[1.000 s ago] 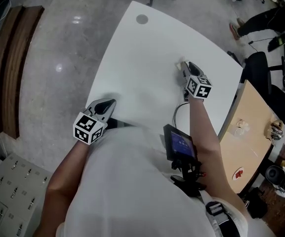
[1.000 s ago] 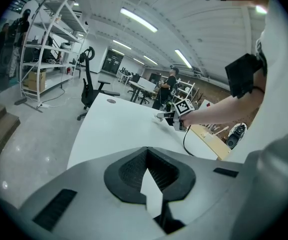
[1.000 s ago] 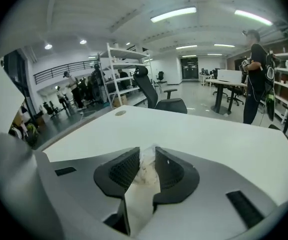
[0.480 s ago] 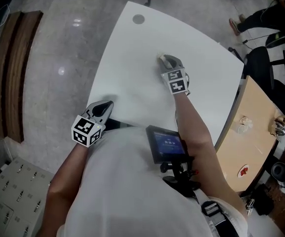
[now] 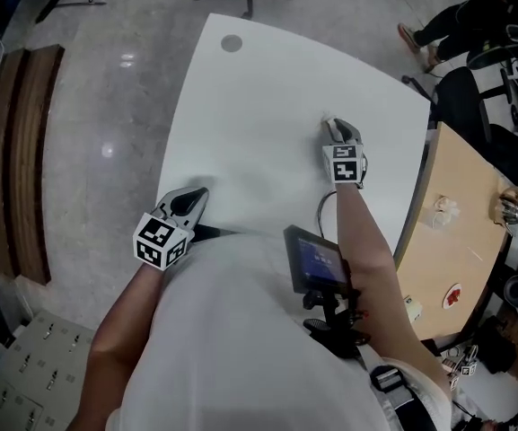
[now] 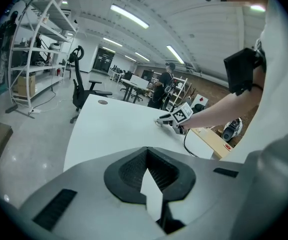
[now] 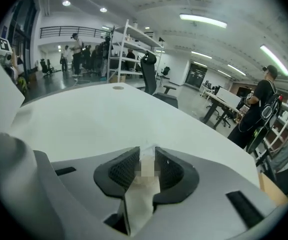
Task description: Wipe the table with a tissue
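One soft, light, easily torn tissue (image 7: 142, 191) sits pinched in the right gripper's (image 5: 332, 126) jaws, down at the table (image 5: 241, 124). It is best gripped bunched. The left gripper's (image 5: 200, 194) jaws are closed and empty.

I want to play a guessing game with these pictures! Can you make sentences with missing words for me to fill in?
1. The right gripper pinches a ___ between its jaws and presses it on the table.
2. The table's top is the colour ___.
3. The left gripper, near the table's edge, holds ___.

Missing words: tissue; white; nothing.
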